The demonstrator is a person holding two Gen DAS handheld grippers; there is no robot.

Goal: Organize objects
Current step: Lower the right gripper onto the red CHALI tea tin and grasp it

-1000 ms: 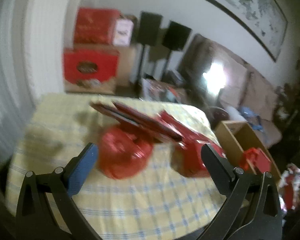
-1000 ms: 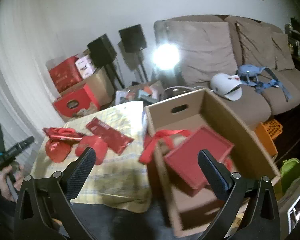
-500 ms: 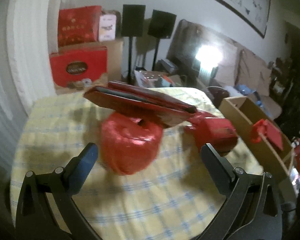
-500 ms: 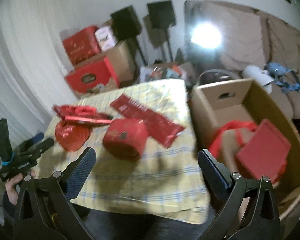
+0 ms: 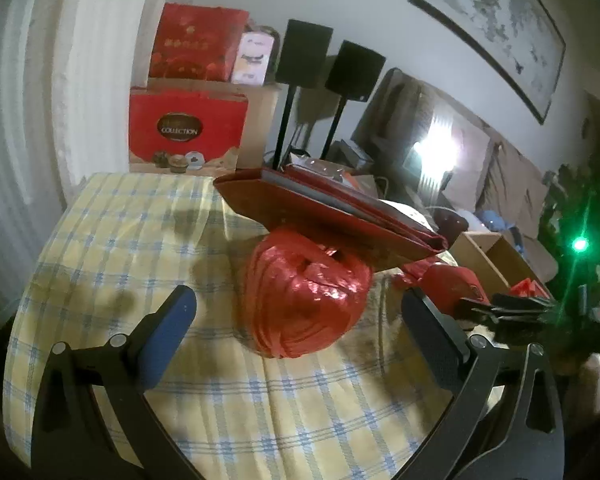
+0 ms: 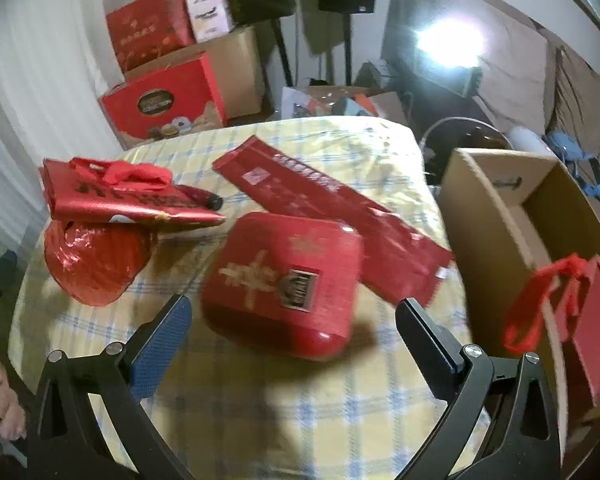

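Both grippers are wide open and hold nothing. The left gripper [image 5: 298, 322] hovers low over the near part of the table [image 5: 140, 240], which is covered with a yellow cloth with blue checks. Its fingers stand on either side of a red foil bundle [image 5: 306, 300] without touching it. A flat red folded bag [image 5: 332, 212] rests tilted on top of this bundle.

The right gripper [image 6: 290, 326] hangs above a red rounded box [image 6: 284, 284] with gold print – the box lies near the front edge of the table, between the spread fingers but apart from them. Behind the box, a long red flat packet [image 6: 332, 216] lies diagonally toward the table's right edge, and the box seems to overlap its near part. The foil bundle [image 6: 94, 262] with the folded bag [image 6: 120, 196] on it sits close to the left edge in this view.

Just beside the right edge of the table stands an open cardboard box [image 6: 500, 216] – inside it is a red bag with ribbon handles [image 6: 580, 312].
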